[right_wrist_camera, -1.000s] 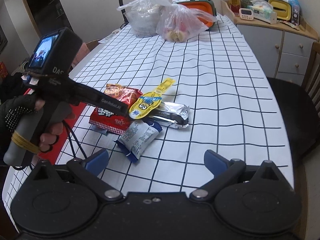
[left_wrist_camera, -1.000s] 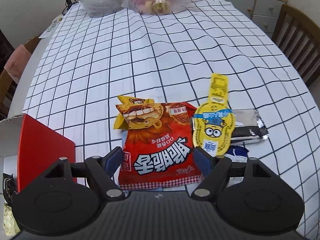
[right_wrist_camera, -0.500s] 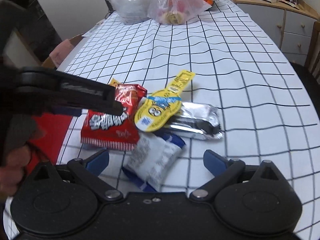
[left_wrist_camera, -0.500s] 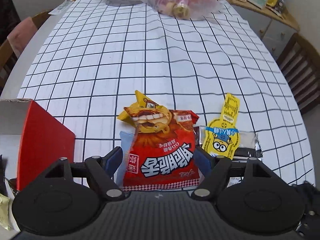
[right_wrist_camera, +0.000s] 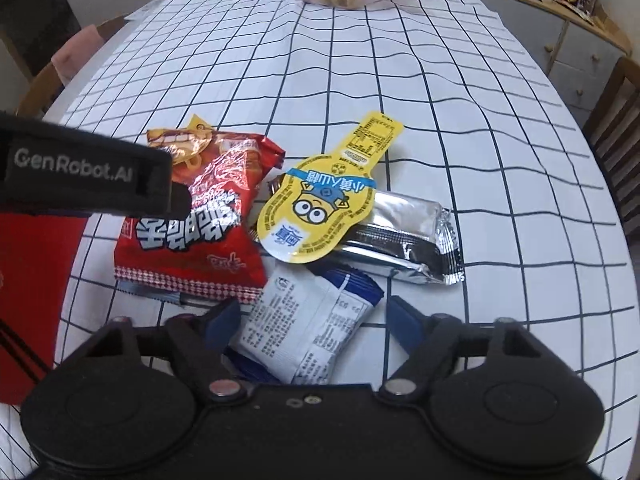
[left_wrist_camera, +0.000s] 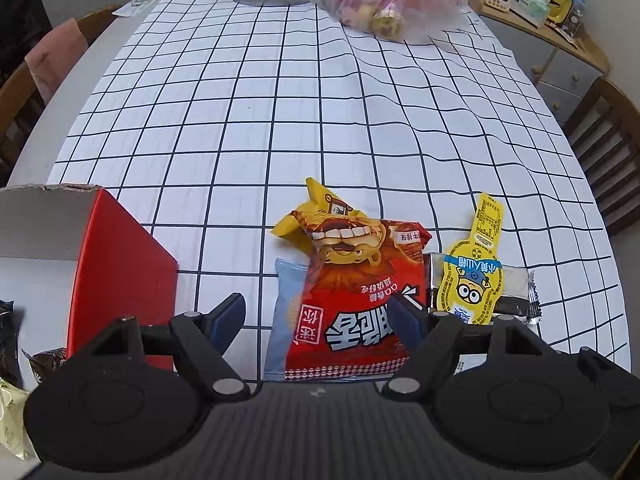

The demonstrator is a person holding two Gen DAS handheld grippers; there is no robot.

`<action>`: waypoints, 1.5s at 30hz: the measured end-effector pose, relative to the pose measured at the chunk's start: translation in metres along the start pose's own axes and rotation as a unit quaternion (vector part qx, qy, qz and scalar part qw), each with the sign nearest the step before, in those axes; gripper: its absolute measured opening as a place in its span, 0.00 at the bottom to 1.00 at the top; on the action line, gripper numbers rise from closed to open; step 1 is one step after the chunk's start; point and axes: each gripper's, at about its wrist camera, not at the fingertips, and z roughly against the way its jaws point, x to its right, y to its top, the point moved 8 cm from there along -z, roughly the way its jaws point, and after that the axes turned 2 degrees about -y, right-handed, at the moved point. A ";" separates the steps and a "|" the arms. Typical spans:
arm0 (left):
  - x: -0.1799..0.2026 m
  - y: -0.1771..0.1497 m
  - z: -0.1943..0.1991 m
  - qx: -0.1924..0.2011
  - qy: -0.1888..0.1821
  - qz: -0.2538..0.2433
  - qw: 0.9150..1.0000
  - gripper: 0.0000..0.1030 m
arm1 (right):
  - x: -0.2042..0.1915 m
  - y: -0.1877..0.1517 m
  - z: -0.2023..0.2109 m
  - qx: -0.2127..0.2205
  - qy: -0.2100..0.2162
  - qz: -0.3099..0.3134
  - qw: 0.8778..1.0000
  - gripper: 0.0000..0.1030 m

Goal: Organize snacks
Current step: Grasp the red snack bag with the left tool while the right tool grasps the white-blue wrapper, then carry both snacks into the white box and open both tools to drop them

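Observation:
A red snack bag (left_wrist_camera: 360, 292) lies on the checked tablecloth over a light blue packet (left_wrist_camera: 286, 292). My left gripper (left_wrist_camera: 316, 316) stands open around it: the right finger meets the bag's edge, the left finger is clear of it. One left finger (right_wrist_camera: 92, 176) hovers over the same red bag (right_wrist_camera: 192, 236). Beside it lie a yellow cartoon-figure pack (right_wrist_camera: 320, 208) and a silver wrapper (right_wrist_camera: 400, 236). My right gripper (right_wrist_camera: 314, 320) is low over a white-and-blue packet (right_wrist_camera: 308, 320). Its jaws are closing around that packet, with a gap still showing at the right pad.
A red box (left_wrist_camera: 120, 272) with a white inside holds several wrappers at the left. Two plastic bags (left_wrist_camera: 384, 0) stand at the far end of the table. Wooden chairs (left_wrist_camera: 608, 152) flank the table, and a sideboard (right_wrist_camera: 568, 36) is at the back right.
My right gripper has come down and forward over the white-and-blue packet, and its jaws have narrowed. My left gripper shifted left, so the red bag now sits toward its right finger.

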 end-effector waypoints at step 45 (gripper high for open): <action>0.036 0.020 -0.045 -0.026 0.072 0.013 0.997 0.67 | 0.034 -0.018 0.022 0.002 0.076 -0.012 0.997 0.46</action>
